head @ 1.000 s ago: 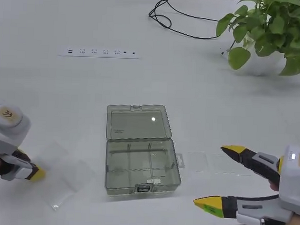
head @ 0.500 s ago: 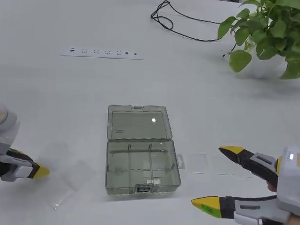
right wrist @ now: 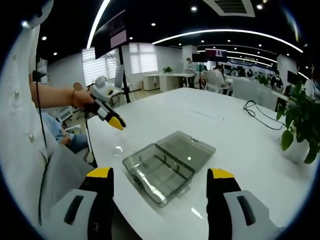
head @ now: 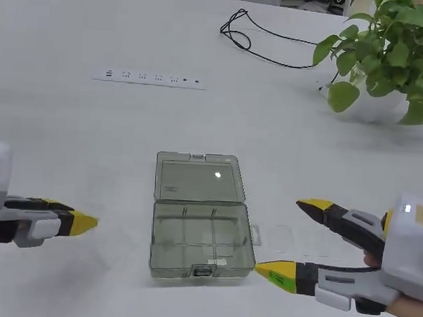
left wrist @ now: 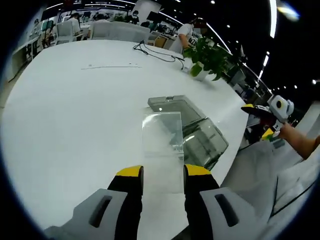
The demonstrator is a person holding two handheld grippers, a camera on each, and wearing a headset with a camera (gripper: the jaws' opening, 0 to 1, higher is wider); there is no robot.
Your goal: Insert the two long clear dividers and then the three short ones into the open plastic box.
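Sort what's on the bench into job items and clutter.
Job: open plastic box; clear divider gripped in the left claw; right claw, open beside the box.
Clutter: power strip; black cable; potted plant.

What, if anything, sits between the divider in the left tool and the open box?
Nothing visible. The left tool grips the clear divider; only bare table lies between it and the open box, lid folded back. The right tool, open, is at the box's right, off that path.
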